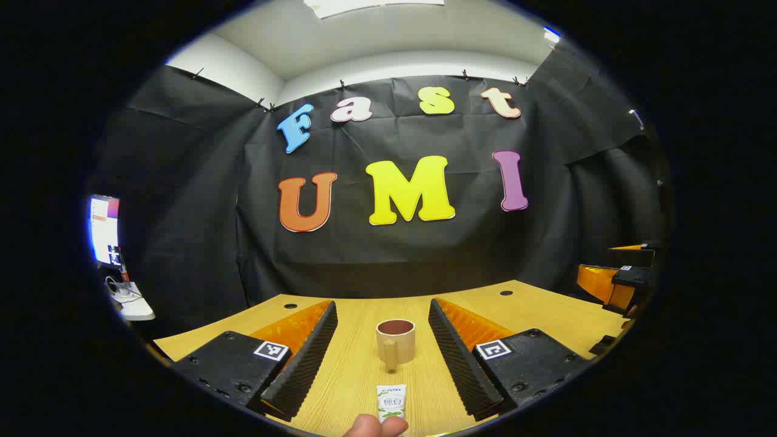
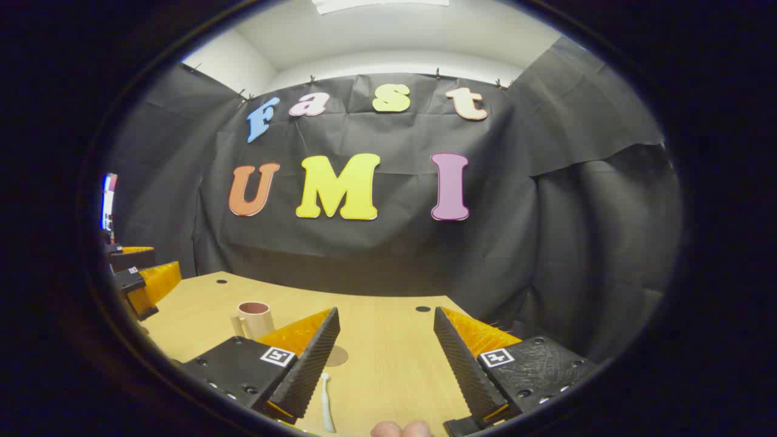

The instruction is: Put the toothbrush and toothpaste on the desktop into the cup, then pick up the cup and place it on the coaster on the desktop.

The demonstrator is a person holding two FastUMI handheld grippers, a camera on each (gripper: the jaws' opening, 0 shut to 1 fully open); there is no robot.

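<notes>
Left gripper view, left to right: a lit monitor [image 1: 104, 230] at the far edge, then the left gripper [image 1: 382, 331], its fingers spread wide apart above the wooden desk [image 1: 546, 309] and holding nothing. Between them stands the cup [image 1: 395, 340], upright, handle toward the camera; nearer, the toothpaste [image 1: 391, 402] lies flat, a fingertip just beside its near end. The other gripper sits at the far right edge. Right gripper view, left to right: the left gripper at the edge, the cup [image 2: 255, 318] well left of centre, then the right gripper [image 2: 386, 340], fingers wide apart and empty. The round coaster [image 2: 337, 355] peeks out beside its left finger, and the toothbrush [image 2: 326, 402] lies nearer on the desk.
</notes>
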